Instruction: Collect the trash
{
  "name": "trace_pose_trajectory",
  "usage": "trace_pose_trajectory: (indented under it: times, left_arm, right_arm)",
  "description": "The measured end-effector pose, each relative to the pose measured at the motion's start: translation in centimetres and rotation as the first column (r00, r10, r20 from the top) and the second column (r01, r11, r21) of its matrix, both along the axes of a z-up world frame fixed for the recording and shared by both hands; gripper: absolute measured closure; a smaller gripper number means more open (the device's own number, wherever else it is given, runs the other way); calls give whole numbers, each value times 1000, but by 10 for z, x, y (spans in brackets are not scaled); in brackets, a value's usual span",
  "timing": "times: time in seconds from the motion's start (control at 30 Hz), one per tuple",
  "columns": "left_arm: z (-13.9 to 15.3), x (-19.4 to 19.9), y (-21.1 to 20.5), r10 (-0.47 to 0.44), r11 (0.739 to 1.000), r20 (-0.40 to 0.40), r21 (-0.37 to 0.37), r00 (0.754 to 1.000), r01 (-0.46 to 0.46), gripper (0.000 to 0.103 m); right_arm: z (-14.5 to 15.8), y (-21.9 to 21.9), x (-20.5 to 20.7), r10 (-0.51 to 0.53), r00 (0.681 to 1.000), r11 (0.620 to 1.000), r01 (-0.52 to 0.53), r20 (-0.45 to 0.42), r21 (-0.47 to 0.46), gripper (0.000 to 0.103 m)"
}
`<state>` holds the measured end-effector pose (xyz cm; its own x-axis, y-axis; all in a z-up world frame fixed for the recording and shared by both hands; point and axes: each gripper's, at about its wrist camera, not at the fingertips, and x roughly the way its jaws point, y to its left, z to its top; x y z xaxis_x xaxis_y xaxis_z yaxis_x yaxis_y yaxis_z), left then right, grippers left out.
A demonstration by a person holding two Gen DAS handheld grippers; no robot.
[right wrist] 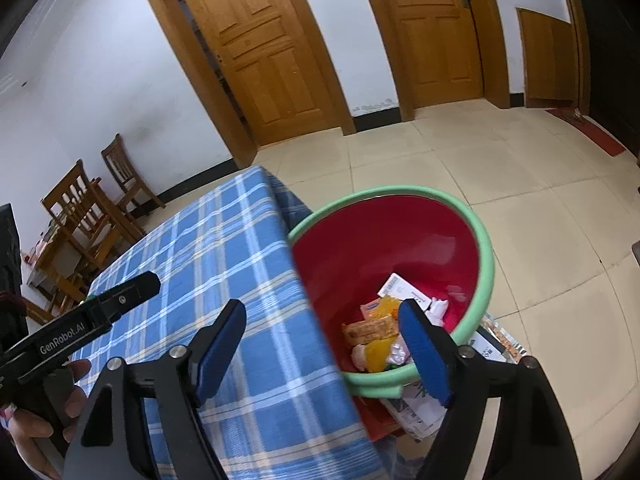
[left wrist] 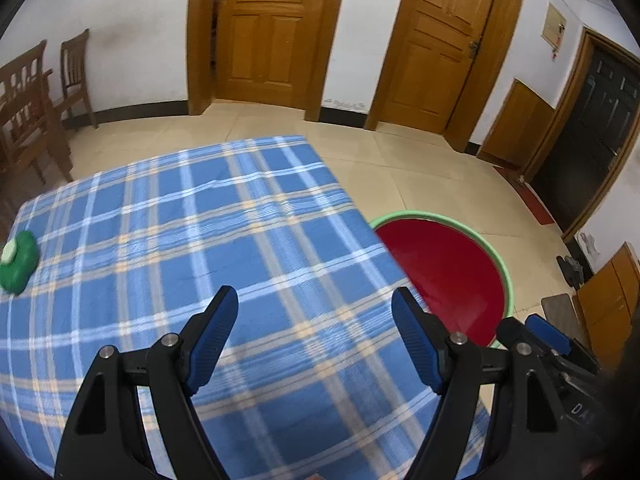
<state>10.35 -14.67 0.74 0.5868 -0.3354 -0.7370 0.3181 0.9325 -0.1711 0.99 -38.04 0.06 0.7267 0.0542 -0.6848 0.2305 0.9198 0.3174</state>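
Observation:
A red basin with a green rim (right wrist: pixel 486 264) stands on the floor beside the table and holds several wrappers and scraps (right wrist: pixel 380 332). My right gripper (right wrist: pixel 322 316) hangs open over the table's edge and the basin's near side, with nothing between its blue pads. Over the blue plaid tablecloth (left wrist: pixel 180 220) my left gripper (left wrist: pixel 314 300) is open and empty too. A green object with a white cap (left wrist: pixel 18 256) lies at the cloth's far left. The basin (left wrist: pixel 444 264) shows at the right of the left wrist view. The left gripper's body (right wrist: pixel 92 312), held by a hand, shows at the right wrist view's left.
Two wooden doors (left wrist: pixel 272 28) stand in the white far wall. Wooden chairs (left wrist: pixel 28 108) are at the left. Packaging (right wrist: pixel 424 412) lies on the tiled floor (right wrist: pixel 520 184) under the basin's near rim. A dark door (left wrist: pixel 592 132) is at the right.

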Motion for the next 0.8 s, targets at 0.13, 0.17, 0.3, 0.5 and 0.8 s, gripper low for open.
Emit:
trace_pose_trajectory:
  times: [0.13,0.17,0.3,0.5,0.8]
  left_arm:
    - [1,-8,18,44,999,4,10,999,-44,24]
    - [1,-10,23,59,998,3,14,998,-59,24]
    - [3,-19,39,97,995,12,30,995,-97,21]
    - [5,-35,63,157,986,34,46,987,-158,17]
    - [12,-57,91,224,972,50,59,973,-227,17]
  right_arm:
    - [3,13,-4,27,1000,1000,-27,7,-10,16]
    - [4,16,-4,32,999,999,-32,8,-14,15]
    - [8,31,-6,53,998,998,-52,17,-26,12]
    - [11,52,-9,99,995,994,-97,25,-51,9]
    - [19,75,-16,126,990,990,-122,56,-71,9]
